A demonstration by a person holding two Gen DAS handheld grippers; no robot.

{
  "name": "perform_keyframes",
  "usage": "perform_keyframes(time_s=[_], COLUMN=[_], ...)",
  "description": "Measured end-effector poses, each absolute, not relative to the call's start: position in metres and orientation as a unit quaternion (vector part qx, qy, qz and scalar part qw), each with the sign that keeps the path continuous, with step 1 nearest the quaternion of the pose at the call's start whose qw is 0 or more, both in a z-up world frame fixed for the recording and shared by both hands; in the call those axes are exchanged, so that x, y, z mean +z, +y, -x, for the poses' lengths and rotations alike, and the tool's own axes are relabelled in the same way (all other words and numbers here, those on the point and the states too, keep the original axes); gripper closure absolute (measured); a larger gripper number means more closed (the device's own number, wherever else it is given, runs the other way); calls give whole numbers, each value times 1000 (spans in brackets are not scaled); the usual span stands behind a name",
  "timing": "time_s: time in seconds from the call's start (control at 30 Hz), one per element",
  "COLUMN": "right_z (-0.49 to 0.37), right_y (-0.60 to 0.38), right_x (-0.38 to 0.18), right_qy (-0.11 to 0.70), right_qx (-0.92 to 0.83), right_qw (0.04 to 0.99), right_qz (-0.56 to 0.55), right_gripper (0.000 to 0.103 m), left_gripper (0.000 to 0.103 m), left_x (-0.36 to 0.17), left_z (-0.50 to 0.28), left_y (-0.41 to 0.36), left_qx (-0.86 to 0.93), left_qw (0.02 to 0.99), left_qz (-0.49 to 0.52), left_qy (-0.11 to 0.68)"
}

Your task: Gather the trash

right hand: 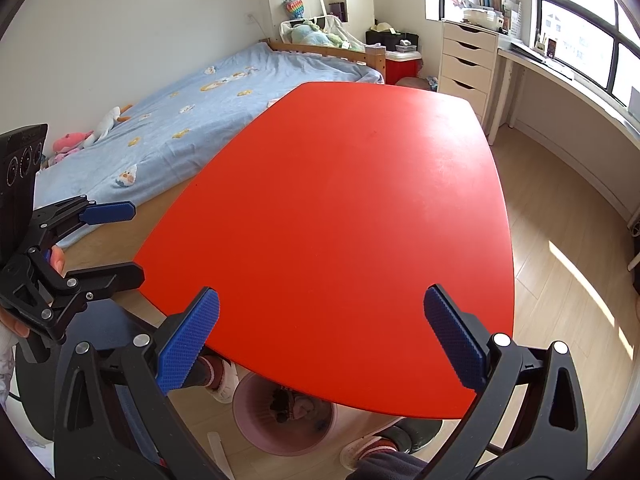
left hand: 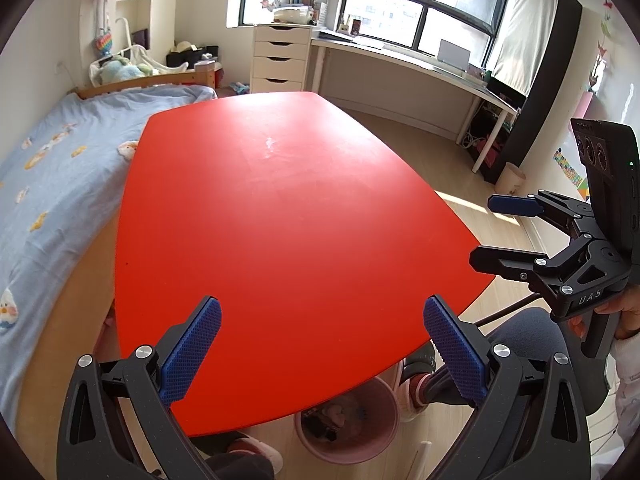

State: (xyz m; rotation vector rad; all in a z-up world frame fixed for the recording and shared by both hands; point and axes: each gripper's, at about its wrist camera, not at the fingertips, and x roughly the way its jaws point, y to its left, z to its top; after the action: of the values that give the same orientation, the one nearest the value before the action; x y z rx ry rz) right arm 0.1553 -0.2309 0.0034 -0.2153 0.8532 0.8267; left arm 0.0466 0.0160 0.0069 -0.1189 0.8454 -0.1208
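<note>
A bare red table point(left hand: 280, 220) fills both views, and no trash shows on its top point(right hand: 352, 220). A pink waste bin point(left hand: 348, 424) stands on the floor under the near edge, with scraps inside; the right wrist view shows the bin point(right hand: 280, 424) too. My left gripper point(left hand: 320, 344) hangs open over the near edge with nothing between its blue pads. My right gripper point(right hand: 320, 340) is open as well, with nothing in it. The right gripper point(left hand: 486, 232) appears at the right of the left wrist view, and the left gripper point(right hand: 132, 240) at the left of the right wrist view.
A bed with a blue cover point(left hand: 48, 184) runs along the table's left side. A white drawer unit point(left hand: 280, 60) and a long desk point(left hand: 420, 68) stand under the windows. The person's slippered feet point(left hand: 412, 392) and a dark chair point(left hand: 532, 340) are by the bin.
</note>
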Motion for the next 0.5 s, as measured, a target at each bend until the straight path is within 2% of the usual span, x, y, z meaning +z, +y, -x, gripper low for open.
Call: perform_keyframes(time_s=[0.5], right_z=[-156], right_y=[-231], right_x=[3], right_qy=[401], right_qx=[389], right_qw=[823], right_qz=[102], right_gripper=[3], left_gripper=[6], left_x=[5], left_z=[-45], left_y=[16], left_qx=[-59], left_qw=[908], left_qz=[57], left_qy=[411])
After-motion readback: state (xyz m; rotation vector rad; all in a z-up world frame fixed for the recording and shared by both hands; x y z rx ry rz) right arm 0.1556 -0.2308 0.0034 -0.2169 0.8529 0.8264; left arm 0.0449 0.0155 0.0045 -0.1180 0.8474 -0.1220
